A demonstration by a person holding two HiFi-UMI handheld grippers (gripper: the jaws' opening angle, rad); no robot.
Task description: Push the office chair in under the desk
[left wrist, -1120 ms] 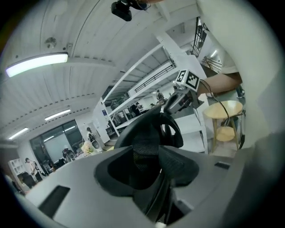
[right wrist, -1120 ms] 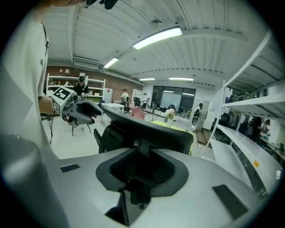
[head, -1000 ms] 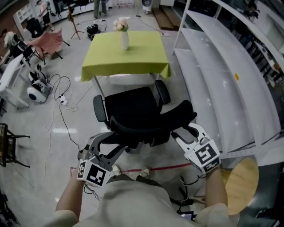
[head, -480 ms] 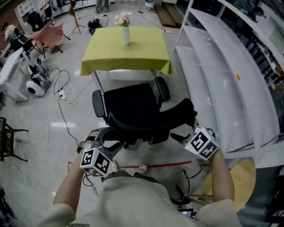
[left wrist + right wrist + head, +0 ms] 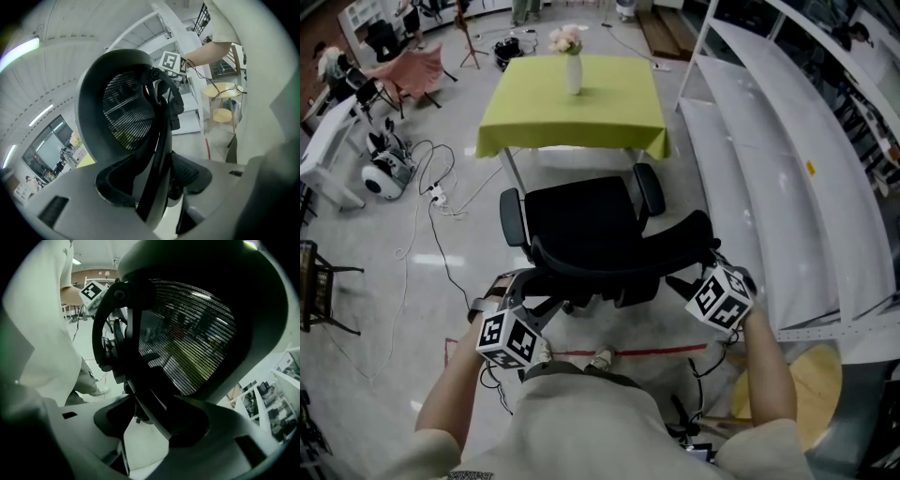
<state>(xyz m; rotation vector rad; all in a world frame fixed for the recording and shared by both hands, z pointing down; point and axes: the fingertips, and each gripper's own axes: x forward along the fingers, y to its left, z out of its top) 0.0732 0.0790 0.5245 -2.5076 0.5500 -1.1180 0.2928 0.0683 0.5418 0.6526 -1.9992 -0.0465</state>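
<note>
The black office chair (image 5: pixel 581 220) faces the green-clothed desk (image 5: pixel 614 112), its seat short of the desk's edge. The mesh backrest (image 5: pixel 619 258) is nearest me. My left gripper (image 5: pixel 517 284) is at the backrest's left end and my right gripper (image 5: pixel 698 272) at its right end. In the left gripper view the backrest (image 5: pixel 126 112) rim runs between the left gripper (image 5: pixel 157 180) jaws. In the right gripper view the backrest (image 5: pixel 187 343) frame stands between the right gripper (image 5: pixel 150 427) jaws, with floor showing beside one pad. Both pairs of jaws have just been closing around the rim.
White shelving (image 5: pixel 769 159) runs along the right. Cables (image 5: pixel 431 202) and a white device (image 5: pixel 380 173) lie on the floor at left. A vase of flowers (image 5: pixel 572 70) stands on the desk. Red floor tape (image 5: pixel 647 352) and a round wooden stool (image 5: pixel 806 384) are near my feet.
Both grippers have sunk lower along the backrest's two ends, and the right one has rolled. The chair stands about as far from the desk as before.
</note>
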